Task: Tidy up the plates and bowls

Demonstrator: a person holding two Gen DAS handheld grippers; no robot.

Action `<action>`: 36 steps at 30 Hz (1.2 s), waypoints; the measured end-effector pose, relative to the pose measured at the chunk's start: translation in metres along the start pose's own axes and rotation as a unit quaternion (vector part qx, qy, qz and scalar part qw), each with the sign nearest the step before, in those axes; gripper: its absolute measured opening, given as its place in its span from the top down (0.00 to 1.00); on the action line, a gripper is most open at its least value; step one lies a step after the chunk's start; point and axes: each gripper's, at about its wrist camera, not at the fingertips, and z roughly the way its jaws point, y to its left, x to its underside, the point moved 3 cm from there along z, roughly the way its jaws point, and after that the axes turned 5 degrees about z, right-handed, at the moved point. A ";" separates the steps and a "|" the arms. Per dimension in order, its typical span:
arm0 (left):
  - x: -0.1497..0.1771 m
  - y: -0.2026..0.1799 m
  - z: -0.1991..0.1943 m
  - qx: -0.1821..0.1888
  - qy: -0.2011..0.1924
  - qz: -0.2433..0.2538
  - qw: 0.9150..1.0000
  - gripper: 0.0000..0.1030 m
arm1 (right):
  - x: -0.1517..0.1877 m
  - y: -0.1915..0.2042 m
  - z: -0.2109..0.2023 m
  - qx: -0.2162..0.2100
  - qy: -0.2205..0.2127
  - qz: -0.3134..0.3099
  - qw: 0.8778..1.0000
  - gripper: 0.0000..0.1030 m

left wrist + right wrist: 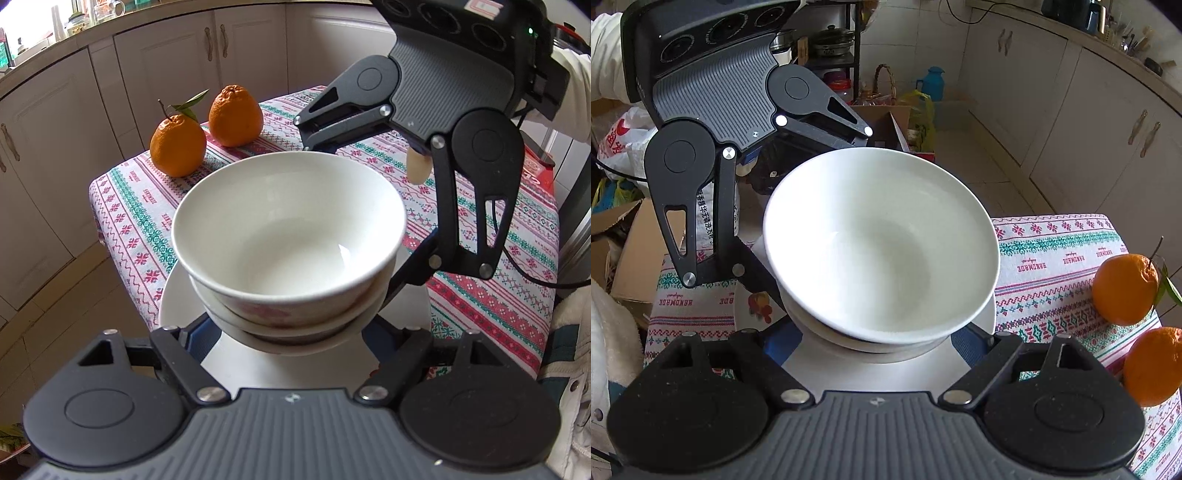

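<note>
Both grippers, left and right, tilted steeply down, jaws clasping the stacked bowls from opposite sides.

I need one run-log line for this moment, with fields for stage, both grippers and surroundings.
stage: bowls stacked on plate | left gripper: around white bowl stack | right gripper: opposite side | white plate | grip: unclear | oranges: apart

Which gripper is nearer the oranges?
Right. The oranges lie just off the right gripper's own right side. The left gripper is farther away and sees them beyond the bowls, off to its left.
</note>
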 end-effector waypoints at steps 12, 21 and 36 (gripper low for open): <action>0.012 -0.021 -0.021 -0.054 -0.026 0.002 0.998 0.11 | 0.011 0.011 -0.019 0.032 -0.014 0.010 0.999 0.05; 0.018 -0.065 -0.068 -0.190 -0.117 -0.066 0.973 0.01 | 0.035 0.038 -0.059 0.169 -0.018 0.106 0.980 0.05; 0.005 -0.157 -0.114 -0.290 -0.166 -0.278 0.901 0.01 | 0.098 0.120 -0.138 0.350 -0.120 0.372 0.851 0.00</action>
